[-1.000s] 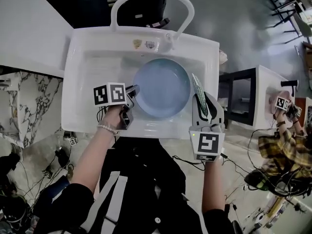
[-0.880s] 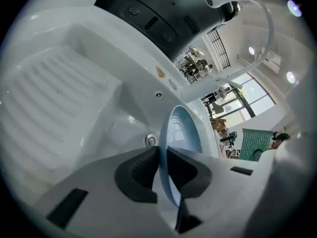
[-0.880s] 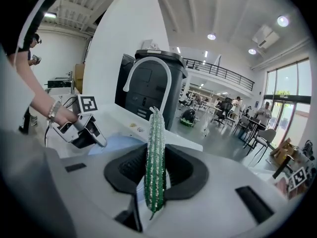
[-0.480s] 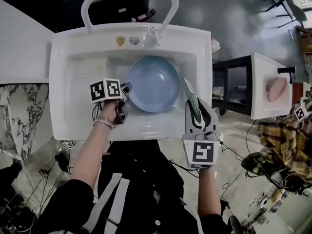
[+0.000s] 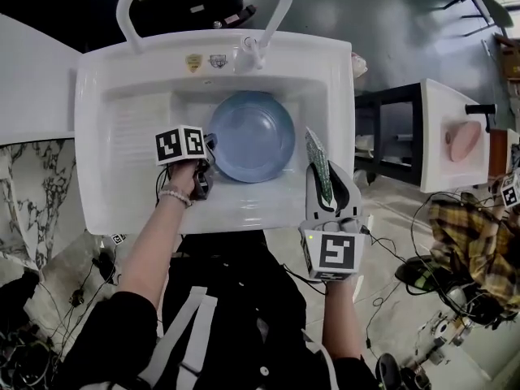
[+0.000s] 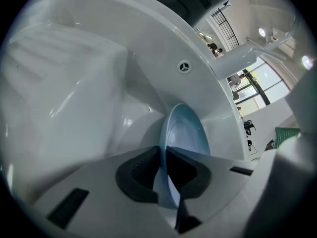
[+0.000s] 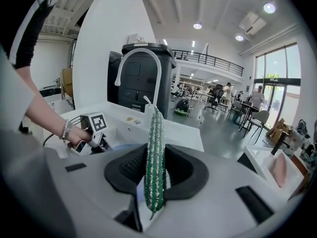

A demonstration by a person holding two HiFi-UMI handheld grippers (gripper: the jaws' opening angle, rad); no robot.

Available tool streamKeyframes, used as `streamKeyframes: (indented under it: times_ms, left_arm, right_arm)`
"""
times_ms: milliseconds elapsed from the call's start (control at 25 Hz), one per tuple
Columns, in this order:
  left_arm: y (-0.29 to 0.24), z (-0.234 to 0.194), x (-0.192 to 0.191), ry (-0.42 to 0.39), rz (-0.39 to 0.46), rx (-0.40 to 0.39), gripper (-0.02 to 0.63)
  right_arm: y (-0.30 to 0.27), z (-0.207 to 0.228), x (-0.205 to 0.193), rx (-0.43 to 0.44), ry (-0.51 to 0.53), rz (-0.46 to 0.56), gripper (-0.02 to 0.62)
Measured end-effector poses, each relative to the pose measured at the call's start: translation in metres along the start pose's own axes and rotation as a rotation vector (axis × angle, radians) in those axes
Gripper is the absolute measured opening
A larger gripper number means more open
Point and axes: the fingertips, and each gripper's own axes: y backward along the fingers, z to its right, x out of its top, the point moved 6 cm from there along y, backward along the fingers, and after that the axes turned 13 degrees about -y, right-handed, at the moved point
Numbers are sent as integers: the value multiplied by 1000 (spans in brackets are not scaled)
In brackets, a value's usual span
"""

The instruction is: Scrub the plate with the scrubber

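Blue plate (image 5: 252,136) lies low in the white sink (image 5: 122,128). The left claw (image 5: 210,151) has just squeezed a bit tighter on the plate's left edge and has come down with it. So the plate looks held steady and ready for scrubbing. The right claw (image 5: 323,187) is shut tight on the green scrubber (image 5: 318,162). It is over the sink's right wall, just beside the plate but not touching it. Only that wall is between them. The tap (image 5: 250,54) stands at the far side, out of the way. A small surface (image 5: 435,112) with a pink thing (image 5: 461,140) sits well off to the right.
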Motion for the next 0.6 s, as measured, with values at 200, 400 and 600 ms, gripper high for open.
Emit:
streamKeyframes:
  times_ms: [200, 400, 600]
  left_arm:
    - [-11, -6, -4, -22, -40, 26, 25]
    - [-18, -13, -5, -44, -77, 78, 21]
    - [-19, -12, -4, -37, -89, 112, 40]
  right_arm:
    - [2, 2, 2, -14, 23, 3, 95]
    - [2, 3, -1, -24, 7, -3, 95]
    - [4, 2, 0, -9, -7, -11, 95]
